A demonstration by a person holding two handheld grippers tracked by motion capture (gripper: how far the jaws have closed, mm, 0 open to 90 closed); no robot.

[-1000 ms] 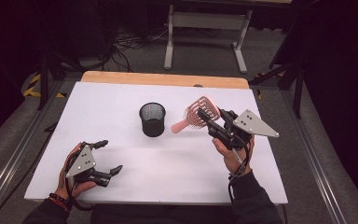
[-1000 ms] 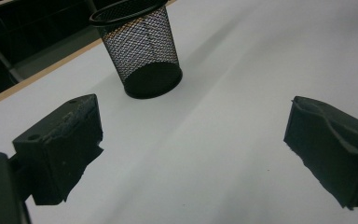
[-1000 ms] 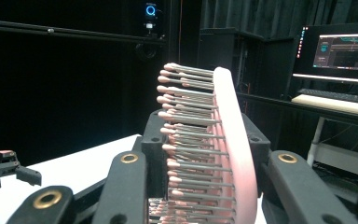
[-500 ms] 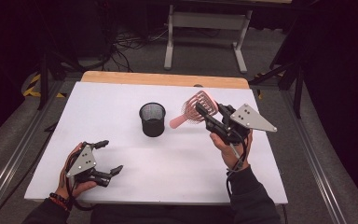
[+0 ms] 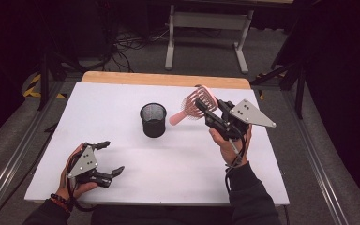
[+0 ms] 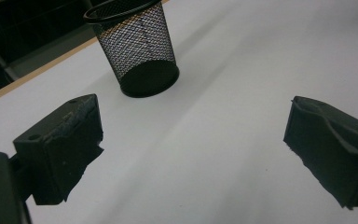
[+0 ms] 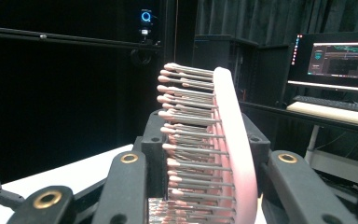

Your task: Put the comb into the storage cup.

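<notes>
Here the right claw point(image 5: 205, 110) is clamped on a pink hairbrush point(image 5: 196, 103), its bristled head sitting between the jaws and its handle sticking out toward the black mesh cup point(image 5: 153, 120) just beyond it. The right hand point(image 5: 229, 140) holds it raised above the white surface point(image 5: 178, 159), wrist cocked. The left claw point(image 5: 108, 157) rests low on the surface, jaws wide, nothing between them, well apart from the cup.
</notes>
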